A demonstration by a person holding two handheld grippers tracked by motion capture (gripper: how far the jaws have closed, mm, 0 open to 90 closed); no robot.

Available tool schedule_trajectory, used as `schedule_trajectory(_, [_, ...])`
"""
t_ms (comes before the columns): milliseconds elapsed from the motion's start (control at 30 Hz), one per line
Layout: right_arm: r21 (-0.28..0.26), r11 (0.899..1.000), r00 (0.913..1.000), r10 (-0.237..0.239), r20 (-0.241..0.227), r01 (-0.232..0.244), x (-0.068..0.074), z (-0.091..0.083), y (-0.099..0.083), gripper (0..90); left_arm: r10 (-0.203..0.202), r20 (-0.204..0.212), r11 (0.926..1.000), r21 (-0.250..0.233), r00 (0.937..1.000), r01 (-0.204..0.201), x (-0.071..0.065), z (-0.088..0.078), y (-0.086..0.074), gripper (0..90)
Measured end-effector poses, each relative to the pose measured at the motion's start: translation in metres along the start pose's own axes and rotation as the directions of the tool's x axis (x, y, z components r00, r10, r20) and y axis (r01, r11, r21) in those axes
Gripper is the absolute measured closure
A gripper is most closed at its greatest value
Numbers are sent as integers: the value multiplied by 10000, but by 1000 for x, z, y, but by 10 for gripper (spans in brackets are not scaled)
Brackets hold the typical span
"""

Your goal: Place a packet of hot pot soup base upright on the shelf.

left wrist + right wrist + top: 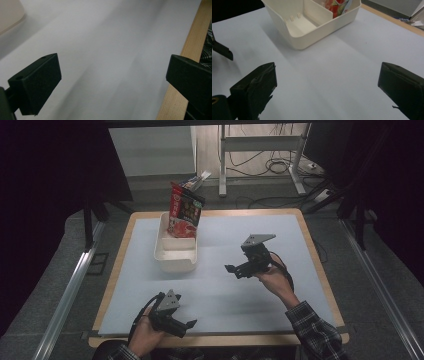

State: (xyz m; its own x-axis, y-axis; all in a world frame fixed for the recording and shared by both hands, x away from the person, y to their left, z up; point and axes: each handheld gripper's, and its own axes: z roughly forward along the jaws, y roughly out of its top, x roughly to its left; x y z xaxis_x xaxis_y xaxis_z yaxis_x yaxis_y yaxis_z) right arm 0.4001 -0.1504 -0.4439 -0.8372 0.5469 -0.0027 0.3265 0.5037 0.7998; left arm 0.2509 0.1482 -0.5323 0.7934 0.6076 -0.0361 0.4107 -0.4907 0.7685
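Nothing can be read. The red snack bag (184,212) standing in the white divided bin (172,255) carries print, perhaps a brand name, but it is too small and blurred to make out.

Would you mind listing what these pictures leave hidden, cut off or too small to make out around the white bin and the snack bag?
- Snack bag: high view, print too small to read; right gripper view, upper part cut off by the top edge.
- White bin: left gripper view, just a blurred corner at the top-left edge.
- Bin's far compartment: high view, its floor is hidden by the bag.
- Object behind the bag: high view, partly hidden, too small to identify.
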Motion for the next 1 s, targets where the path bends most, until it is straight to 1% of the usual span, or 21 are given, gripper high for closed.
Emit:
schedule_trajectory(167, [20,10000,10000,59,32,-60,3,-9,-10,19,-24,10,10000,-32,10000,25,-1,0,0,0])
schedule_trajectory(533, [-52,10000,9992,40,390,-38,11,-37,-28,19,-30,5,10000,-17,10000,30,-1,0,0,0])
schedule_trajectory(767, [94,9999,9974,-50,725,43,15,-48,-41,19,-41,1,10000,-4,10000,41,-1,1,0,0])
schedule_trajectory(1000, [-8,10000,9961,-7,884,8,18,-59,-51,19,-73,-9,10000,-3,10000,73,-1,0,0,0])
